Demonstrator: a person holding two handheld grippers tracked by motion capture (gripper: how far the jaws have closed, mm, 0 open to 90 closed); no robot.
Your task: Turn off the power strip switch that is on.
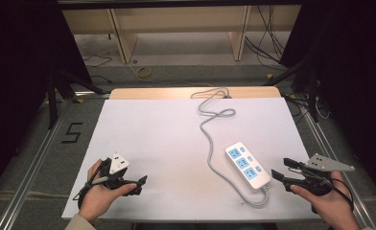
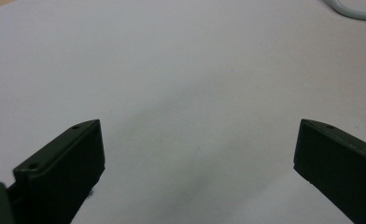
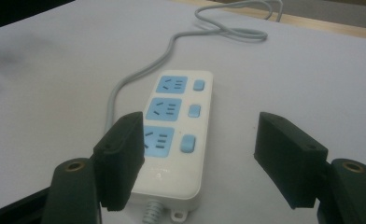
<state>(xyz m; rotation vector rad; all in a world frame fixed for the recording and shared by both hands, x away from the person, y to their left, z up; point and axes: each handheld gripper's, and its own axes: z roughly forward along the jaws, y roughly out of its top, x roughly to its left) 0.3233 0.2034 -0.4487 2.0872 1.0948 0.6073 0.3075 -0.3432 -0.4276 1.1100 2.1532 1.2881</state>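
We hold our right gripper (image 1: pixel 278 168) spread just beside the one power strip (image 1: pixel 246 165), at its cable end; our left gripper (image 1: pixel 141 183), also spread, sits well apart. The strip shows three blue sockets, three switches, one grey cord (image 1: pixel 208 143).

One sign can be read: a dark figure "5" (image 1: pixel 72 132), drawn in angular, blocky strokes. It stands on the grey floor (image 1: pixel 28 158) just outside the left edge of the white table sheet (image 1: pixel 152 143), at about nine o'clock in the high view, between that edge and the metal rail (image 1: pixel 32 165) on the floor. The power strip (image 3: pixel 174 135) carries no print that can be made out; a small mark below its nearest blue socket (image 3: pixel 158 140) is too blurred to read.
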